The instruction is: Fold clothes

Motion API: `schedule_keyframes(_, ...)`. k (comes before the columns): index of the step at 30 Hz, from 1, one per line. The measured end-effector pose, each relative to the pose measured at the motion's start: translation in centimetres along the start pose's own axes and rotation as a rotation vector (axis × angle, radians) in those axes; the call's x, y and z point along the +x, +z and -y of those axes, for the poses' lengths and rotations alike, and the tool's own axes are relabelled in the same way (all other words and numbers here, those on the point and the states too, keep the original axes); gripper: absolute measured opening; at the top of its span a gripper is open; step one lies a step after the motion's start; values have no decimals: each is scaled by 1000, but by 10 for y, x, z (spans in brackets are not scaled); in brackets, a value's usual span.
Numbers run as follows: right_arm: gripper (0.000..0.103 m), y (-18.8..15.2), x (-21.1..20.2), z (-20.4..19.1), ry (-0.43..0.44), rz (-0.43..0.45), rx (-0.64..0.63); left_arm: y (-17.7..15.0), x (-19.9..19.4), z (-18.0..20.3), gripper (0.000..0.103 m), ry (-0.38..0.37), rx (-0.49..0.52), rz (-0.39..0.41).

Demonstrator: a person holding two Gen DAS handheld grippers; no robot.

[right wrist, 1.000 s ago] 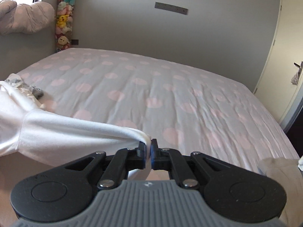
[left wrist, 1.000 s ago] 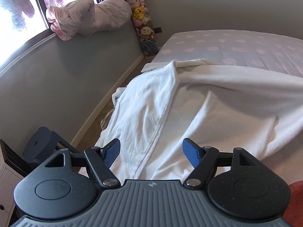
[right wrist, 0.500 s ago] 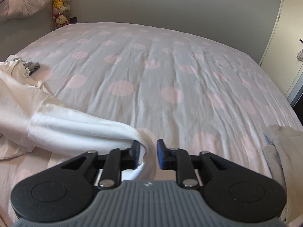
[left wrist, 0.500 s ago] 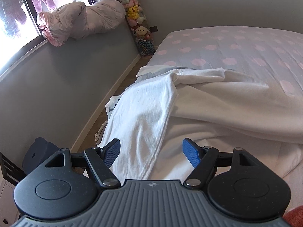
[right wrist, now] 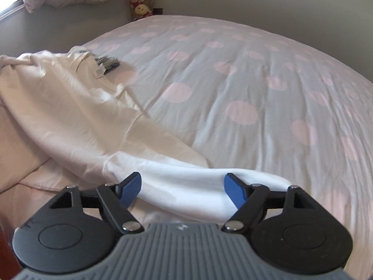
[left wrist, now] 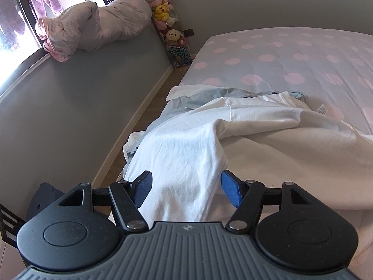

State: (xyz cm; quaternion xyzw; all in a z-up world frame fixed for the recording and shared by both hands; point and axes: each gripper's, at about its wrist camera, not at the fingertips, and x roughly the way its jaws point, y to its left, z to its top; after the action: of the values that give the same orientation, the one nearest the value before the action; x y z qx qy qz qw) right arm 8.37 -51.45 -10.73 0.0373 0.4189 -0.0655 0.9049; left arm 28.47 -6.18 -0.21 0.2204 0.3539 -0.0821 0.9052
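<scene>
A white long-sleeved top [left wrist: 268,140] lies spread on the bed. One sleeve [left wrist: 184,163] hangs over the bed's left edge and runs between the blue pads of my left gripper [left wrist: 186,190], which is open and not gripping. The same top [right wrist: 70,107] shows in the right wrist view, its other sleeve [right wrist: 186,191] lying on the bedcover between the spread pads of my right gripper [right wrist: 183,190], which is open. A neck label [right wrist: 100,71] shows at the collar.
The bed has a grey cover with pink dots [right wrist: 256,81]. Grey and pale clothes [left wrist: 198,98] lie under the top by the bed's left edge. A grey wall with a window ledge, a bundled pink duvet [left wrist: 93,25] and stacked plush toys [left wrist: 167,23] stand left.
My right gripper has opened and let go of the sleeve cuff, which now lies on the bed. The top has settled lower and flatter. My left gripper stayed open over the other sleeve.
</scene>
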Motion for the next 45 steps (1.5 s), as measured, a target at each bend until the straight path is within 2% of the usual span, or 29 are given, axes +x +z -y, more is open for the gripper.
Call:
schedule_keyframes(4,82,-5,26,-20,20,-53,-108,10,13,3,48,-9,8,-17)
schedule_keyframes(6,80,-8,35,-24,4,-69,-143,14,18,4,37,-12,7,-21)
schedule_keyframes(7,72,-9,39,-26,-6,-77,-157,16,19,2,28,-23,-4,-24)
schedule_keyframes(8,46,-9,41,-26,-19,-86,-155,19,20,0,24,-33,-20,-26)
schedule_keyframes(10,15,-7,42,-21,-36,-88,-124,24,19,-4,16,-40,-61,-24)
schedule_keyframes(11,14,-6,41,-18,-42,-78,-103,26,17,-7,9,-41,-78,-23)
schedule_keyframes(13,7,0,30,-13,-60,-30,-71,31,9,-12,6,-37,-102,-11)
schedule_keyframes(15,7,10,14,-9,-96,31,-65,36,-1,-16,4,-25,-118,13)
schedule_keyframes(18,6,27,-14,0,-150,124,-46,47,-30,-14,2,4,-92,90)
schedule_keyframes(22,6,51,-62,22,-227,230,-17,71,-82,-5,2,-40,-95,204)
schedule_keyframes(26,6,64,-121,63,-316,331,49,94,-139,5,2,-95,-99,320)
schedule_keyframes(30,5,62,-187,111,-436,440,133,106,-187,15,2,-170,-88,391)
schedule_keyframes(34,5,47,-247,144,-532,526,181,101,-217,34,2,-259,-43,413)
schedule_keyframes(36,5,34,-262,151,-550,522,184,93,-219,48,2,-277,12,390)
schedule_keyframes(38,6,13,-263,155,-532,469,173,81,-210,60,2,-295,57,329)
schedule_keyframes(45,6,-78,-221,155,-421,198,191,8,-139,101,2,-344,208,-33)
